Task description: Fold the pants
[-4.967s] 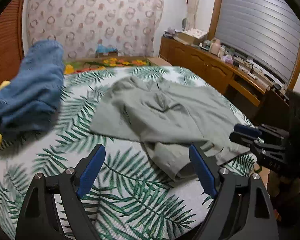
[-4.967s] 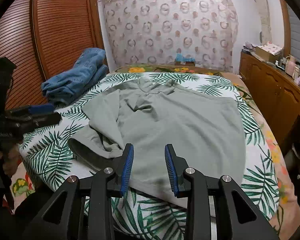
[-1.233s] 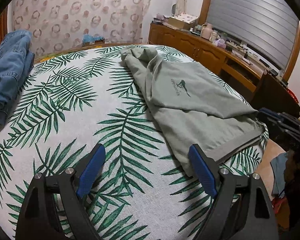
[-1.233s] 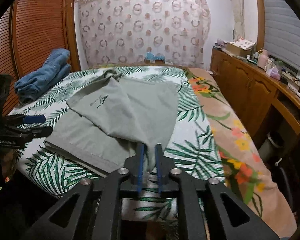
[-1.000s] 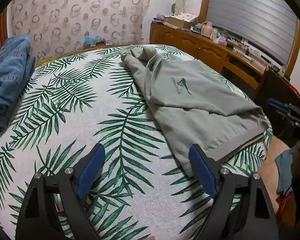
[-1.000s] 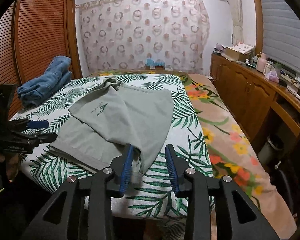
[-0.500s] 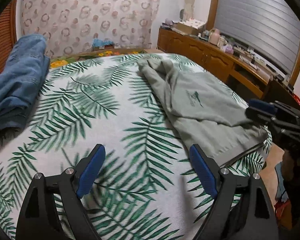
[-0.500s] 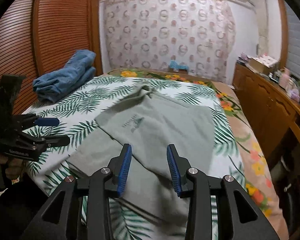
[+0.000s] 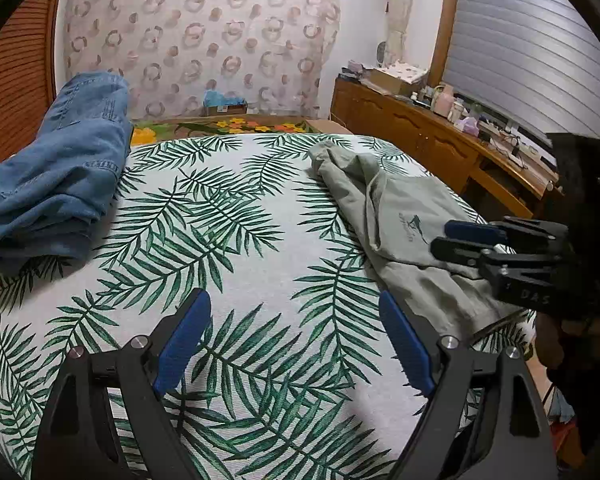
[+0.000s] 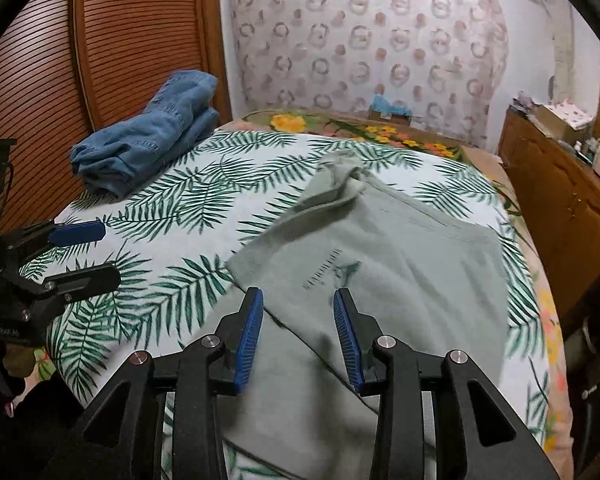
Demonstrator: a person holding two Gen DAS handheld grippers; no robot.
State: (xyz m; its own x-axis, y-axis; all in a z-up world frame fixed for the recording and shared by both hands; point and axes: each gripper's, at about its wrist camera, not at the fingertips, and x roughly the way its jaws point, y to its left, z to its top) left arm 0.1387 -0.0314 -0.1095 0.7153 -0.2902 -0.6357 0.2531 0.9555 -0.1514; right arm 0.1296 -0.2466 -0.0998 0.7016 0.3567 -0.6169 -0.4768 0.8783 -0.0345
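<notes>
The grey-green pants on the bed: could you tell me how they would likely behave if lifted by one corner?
The grey-green pants would probably drape limply, since they already lie creased and bunched. They look thin, so likely light. The fold may slide open.

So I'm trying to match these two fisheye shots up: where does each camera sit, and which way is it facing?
Left wrist: sits on the left hand-held gripper, open above the palm-print bedspread, facing the curtained wall; the right hand-held gripper enters at right.
Right wrist: sits on the right hand-held gripper, open over the grey-green pants, facing the same wall; the left hand-held gripper shows at left.
Shared: pants, blue jeans, bedspread.
</notes>
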